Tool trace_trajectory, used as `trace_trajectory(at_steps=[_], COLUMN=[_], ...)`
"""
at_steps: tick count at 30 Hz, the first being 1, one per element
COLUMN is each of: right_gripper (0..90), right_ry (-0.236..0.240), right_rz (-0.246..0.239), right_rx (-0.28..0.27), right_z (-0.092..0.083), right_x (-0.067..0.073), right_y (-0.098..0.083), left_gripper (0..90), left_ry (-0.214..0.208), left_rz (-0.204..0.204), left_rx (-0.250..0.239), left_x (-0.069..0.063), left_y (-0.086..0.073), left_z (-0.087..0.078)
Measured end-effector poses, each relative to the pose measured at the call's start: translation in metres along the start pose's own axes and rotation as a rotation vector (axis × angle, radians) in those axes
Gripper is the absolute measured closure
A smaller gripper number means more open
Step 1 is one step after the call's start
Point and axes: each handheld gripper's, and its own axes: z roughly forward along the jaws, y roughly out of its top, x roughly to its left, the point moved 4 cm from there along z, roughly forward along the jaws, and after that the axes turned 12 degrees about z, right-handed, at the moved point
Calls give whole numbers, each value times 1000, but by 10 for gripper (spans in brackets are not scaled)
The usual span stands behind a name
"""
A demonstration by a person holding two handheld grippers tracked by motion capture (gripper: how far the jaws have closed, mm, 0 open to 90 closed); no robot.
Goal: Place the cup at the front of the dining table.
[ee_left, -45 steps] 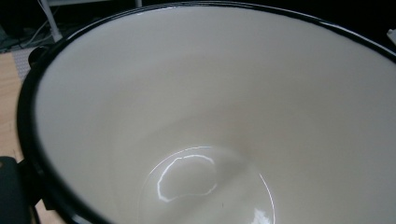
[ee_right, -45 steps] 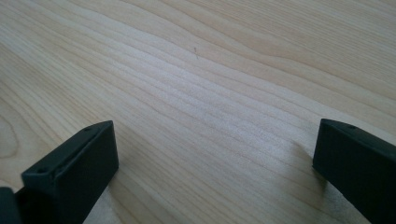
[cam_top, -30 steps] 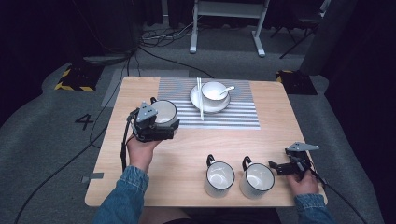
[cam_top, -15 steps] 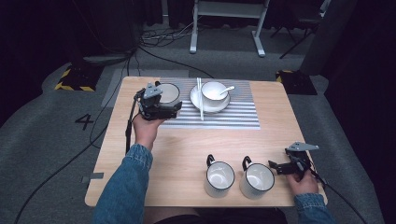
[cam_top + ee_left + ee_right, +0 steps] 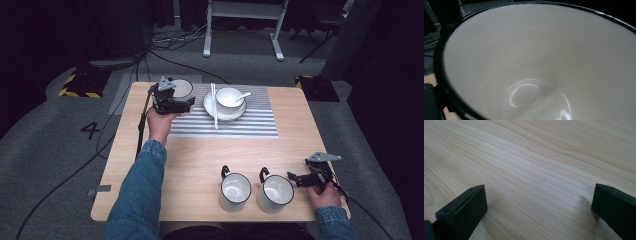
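So the left gripper (image 5: 172, 100) has carried the white black-rimmed enamel bowl (image 5: 182, 88) further back since a second ago, from the table's left middle to the far-left corner of the grey striped placemat (image 5: 240, 125), clamped on its rim; the left gripper view gives a glossy cream inside (image 5: 536, 62); right gripper (image 5: 300, 178) hasn't budged, jaws spread wide over bare pale woodgrain (image 5: 536, 165), just beside two white black-rimmed mugs (image 5: 255, 190); a white plate with bowl, spoon and chopsticks (image 5: 227, 100) sits next to the carried bowl.
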Motion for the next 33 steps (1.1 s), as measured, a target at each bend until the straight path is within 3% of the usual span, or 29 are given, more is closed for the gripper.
trace_trajectory(at_steps=[3,7,11,12,13,14,20,22,26,33], right_gripper=[2,2,2,2,2,2,2,2,2,2], right_ry=[0,0,0,0,0,1,0,0,0,0], right_rz=[0,0,0,0,0,0,0,0,-1,0], right_rx=[1,1,1,1,1,1,1,1,1,1], right_z=[0,0,0,0,0,0,0,0,0,0], right_x=[0,0,0,0,0,0,0,0,0,0], right_y=[0,0,0,0,0,0,0,0,0,0], left_gripper=[37,37,37,37,36,37,36,36,36,36], left_ry=[-2,7,-2,-1,-2,-8,-23,-22,21,9], left_rz=[4,-32,-37,-22,-20,-42,-44,-14,7,-14], left_rx=[54,77,125,146,146,139,154,172,225,193], left_x=[7,11,5,4,3,-1,-7,-10,-16,-24], left_y=[-10,-23,-33,-36,-38,-41,-49,-50,-53,-56], left_z=[12,25,40,43,46,49,59,63,72,80])
